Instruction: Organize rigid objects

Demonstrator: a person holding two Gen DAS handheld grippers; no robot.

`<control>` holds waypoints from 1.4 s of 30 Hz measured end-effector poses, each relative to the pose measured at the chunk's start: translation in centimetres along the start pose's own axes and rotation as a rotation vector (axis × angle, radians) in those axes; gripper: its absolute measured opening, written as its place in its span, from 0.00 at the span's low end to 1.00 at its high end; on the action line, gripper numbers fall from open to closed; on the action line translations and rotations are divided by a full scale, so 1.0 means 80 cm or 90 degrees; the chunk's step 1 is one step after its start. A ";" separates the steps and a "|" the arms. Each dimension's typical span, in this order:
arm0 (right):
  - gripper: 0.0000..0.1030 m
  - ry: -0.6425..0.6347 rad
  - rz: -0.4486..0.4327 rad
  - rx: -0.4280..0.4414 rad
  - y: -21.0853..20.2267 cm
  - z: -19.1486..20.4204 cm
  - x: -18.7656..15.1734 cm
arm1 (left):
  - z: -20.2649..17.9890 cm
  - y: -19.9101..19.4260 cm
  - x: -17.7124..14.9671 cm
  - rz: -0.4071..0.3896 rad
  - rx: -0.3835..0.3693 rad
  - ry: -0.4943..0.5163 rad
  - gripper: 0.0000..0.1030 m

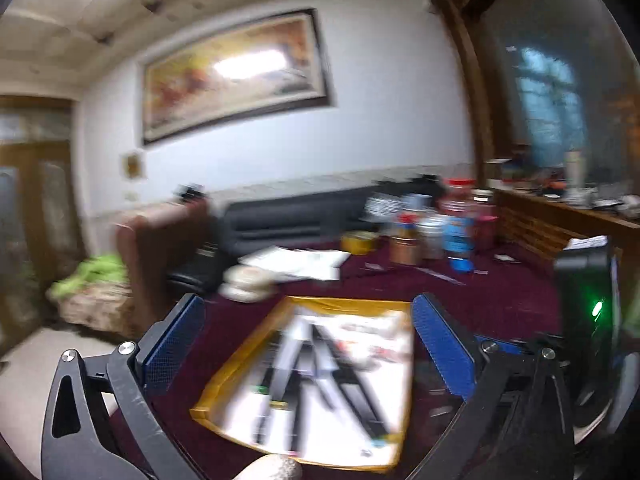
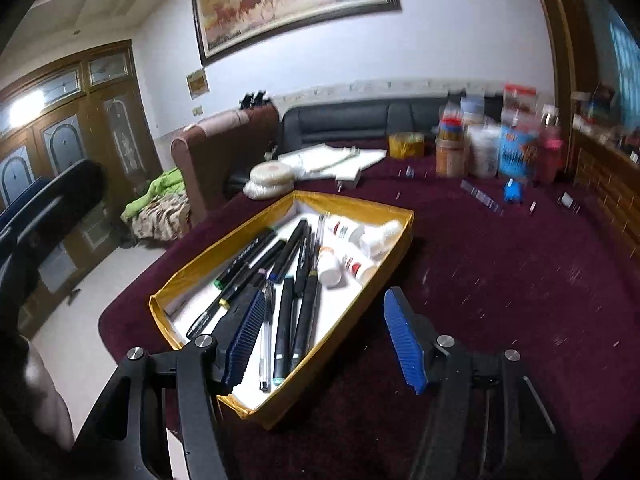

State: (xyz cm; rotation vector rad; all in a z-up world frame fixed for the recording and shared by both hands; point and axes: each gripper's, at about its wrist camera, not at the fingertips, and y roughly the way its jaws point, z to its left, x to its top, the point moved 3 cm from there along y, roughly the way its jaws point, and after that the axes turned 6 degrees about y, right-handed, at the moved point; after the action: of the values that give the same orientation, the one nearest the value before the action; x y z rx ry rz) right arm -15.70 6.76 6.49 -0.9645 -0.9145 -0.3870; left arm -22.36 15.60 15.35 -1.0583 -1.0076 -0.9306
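Both of your hand-held grippers are empty. The left hand-held gripper [image 1: 308, 344] has its jaws spread wide with nothing between the pads; the right hand-held gripper [image 2: 326, 336] sits roughly half apart, also gripping nothing. The yellow box [image 2: 396, 218] sits on the maroon counter [image 2: 500, 280], directly ahead of and below both tools. From the right wrist view its long axis runs from near-left to far-right, with the near corner just under your left finger [image 2: 244, 336]. Inside it, the pens [image 2: 298, 256] lie mostly along that axis, bunched on the left half, and the small white bottles [image 2: 360, 240] are at the far right end. The left view is motion-blurred, so you can't read single pens there; it only shows the box centred between the open jaws. Loose bits left outside the box are well apart from both tools, on the far right of the counter: a clear strip [image 2: 480, 196], a small blue item [image 2: 513, 192], and the jars [image 2: 484, 152] beyond. My read: the right hand is nearer to those leftovers, so reach forward and right with it. The strip lies diagonally, so roll the wrist to put the jaws across it.
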 end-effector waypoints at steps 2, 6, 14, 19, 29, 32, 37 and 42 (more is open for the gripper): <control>0.66 -0.020 -0.033 -0.016 -0.013 0.008 0.000 | 0.002 0.014 0.004 0.027 -0.041 -0.032 1.00; 0.71 0.011 -0.102 -0.044 -0.037 -0.002 0.003 | -0.001 0.014 0.006 0.020 -0.023 -0.059 1.00; 0.88 0.046 -0.206 -0.122 -0.056 -0.029 0.006 | -0.007 0.034 -0.010 0.068 -0.063 -0.105 1.00; 0.88 0.016 -0.173 -0.125 -0.035 -0.029 0.001 | -0.004 0.051 -0.025 0.107 -0.001 -0.103 1.00; 0.88 0.004 -0.105 -0.121 0.006 -0.040 -0.013 | 0.008 0.100 -0.066 0.214 0.050 -0.115 1.00; 0.88 0.001 -0.087 -0.121 0.018 -0.041 -0.016 | 0.012 0.110 -0.077 0.236 0.046 -0.123 1.00; 0.88 -0.012 -0.058 -0.118 0.035 -0.038 -0.023 | 0.018 0.124 -0.087 0.255 0.040 -0.130 1.00; 0.88 -0.022 -0.040 -0.117 0.046 -0.033 -0.026 | 0.025 0.134 -0.095 0.268 0.036 -0.137 1.00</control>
State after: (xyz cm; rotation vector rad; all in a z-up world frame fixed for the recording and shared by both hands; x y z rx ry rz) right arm -13.21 6.34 2.13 -1.1154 -0.9543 -0.5167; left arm -14.70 20.93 5.89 -1.2796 -0.9299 -0.4497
